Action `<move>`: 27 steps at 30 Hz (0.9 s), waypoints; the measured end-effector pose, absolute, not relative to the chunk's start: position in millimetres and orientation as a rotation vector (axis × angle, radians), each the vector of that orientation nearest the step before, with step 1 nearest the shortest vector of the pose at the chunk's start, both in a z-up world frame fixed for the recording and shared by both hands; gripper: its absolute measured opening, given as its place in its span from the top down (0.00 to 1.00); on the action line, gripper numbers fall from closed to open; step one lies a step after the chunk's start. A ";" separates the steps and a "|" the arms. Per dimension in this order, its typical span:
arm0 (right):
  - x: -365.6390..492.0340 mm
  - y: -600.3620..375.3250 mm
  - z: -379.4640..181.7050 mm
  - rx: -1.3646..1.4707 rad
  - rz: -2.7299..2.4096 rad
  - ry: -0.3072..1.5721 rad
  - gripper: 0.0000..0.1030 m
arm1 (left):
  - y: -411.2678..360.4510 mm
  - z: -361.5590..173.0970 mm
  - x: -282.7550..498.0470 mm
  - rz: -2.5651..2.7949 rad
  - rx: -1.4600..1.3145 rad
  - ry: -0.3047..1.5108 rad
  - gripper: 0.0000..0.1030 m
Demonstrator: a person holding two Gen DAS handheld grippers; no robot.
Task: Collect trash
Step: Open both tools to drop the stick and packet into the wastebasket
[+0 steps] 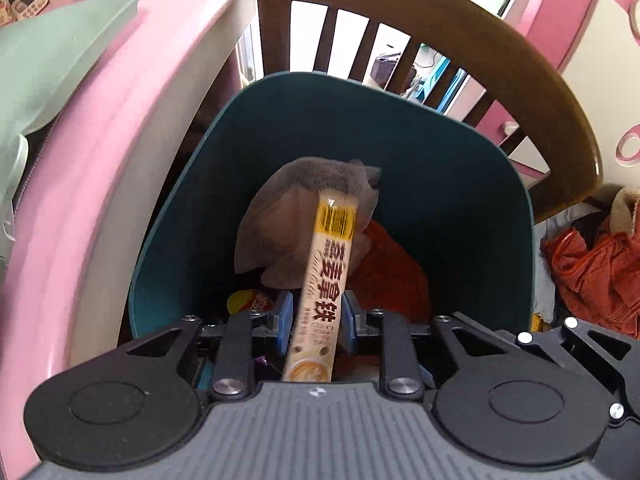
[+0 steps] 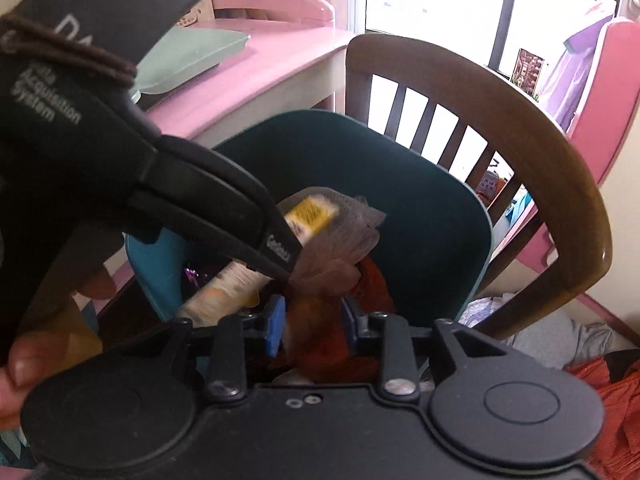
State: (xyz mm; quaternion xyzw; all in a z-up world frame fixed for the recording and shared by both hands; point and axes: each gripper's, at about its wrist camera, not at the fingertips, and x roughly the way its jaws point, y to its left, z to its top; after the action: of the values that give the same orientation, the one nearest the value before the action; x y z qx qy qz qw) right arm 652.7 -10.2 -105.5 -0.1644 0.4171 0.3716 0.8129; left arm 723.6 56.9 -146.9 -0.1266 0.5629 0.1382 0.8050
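Note:
A teal bin stands open below both grippers. In the left wrist view a long cream latte sachet with a yellow end stands between the blue pads of my left gripper. A thin dark gap shows beside the left pad, so the pads are not pressing it. A grey-brown crumpled wad hangs inside the bin behind the sachet. In the right wrist view my right gripper is over the same bin. The wad trails down, blurred, between its parted pads. The sachet shows blurred behind a black finger of the left gripper.
Orange trash and a yellow-red wrapper lie in the bin. A brown wooden chair stands right behind it, and a pink desk is on the left. Orange cloth and clothes are piled on the right. A hand holds the left gripper.

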 end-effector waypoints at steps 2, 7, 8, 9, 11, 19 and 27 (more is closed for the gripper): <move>651.3 -13.0 -106.4 -0.343 0.793 0.891 0.67 | 57.6 -147.4 720.7 0.300 -0.289 1.202 0.62; 645.2 -24.0 -101.2 -0.312 0.793 0.878 0.59 | 53.8 -135.6 710.5 0.297 -0.275 1.136 0.34; 643.5 -26.9 -98.9 -0.304 0.790 0.873 0.59 | 52.7 -131.8 707.4 0.289 -0.273 1.128 0.34; 642.9 -29.0 -96.8 -0.297 0.790 0.870 0.58 | 51.6 -127.6 703.8 0.281 -0.268 1.118 0.34; 640.2 -34.3 -91.0 -0.279 0.783 0.858 0.56 | 49.1 -119.6 695.9 0.278 -0.248 1.099 0.34; 618.3 -56.0 -63.5 -0.202 0.761 0.813 0.50 | 38.6 -80.9 653.3 0.238 -0.181 1.008 0.34; 584.8 -80.3 -30.5 -0.140 0.742 0.766 0.44 | 36.5 -35.1 594.9 0.212 -0.168 0.916 0.34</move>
State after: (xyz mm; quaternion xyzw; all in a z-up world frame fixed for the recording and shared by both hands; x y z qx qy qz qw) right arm 584.8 -80.3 -30.5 -0.0667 0.3648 0.3533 0.8589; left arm 594.9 36.5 -35.1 -0.0809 0.4407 0.1021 0.8882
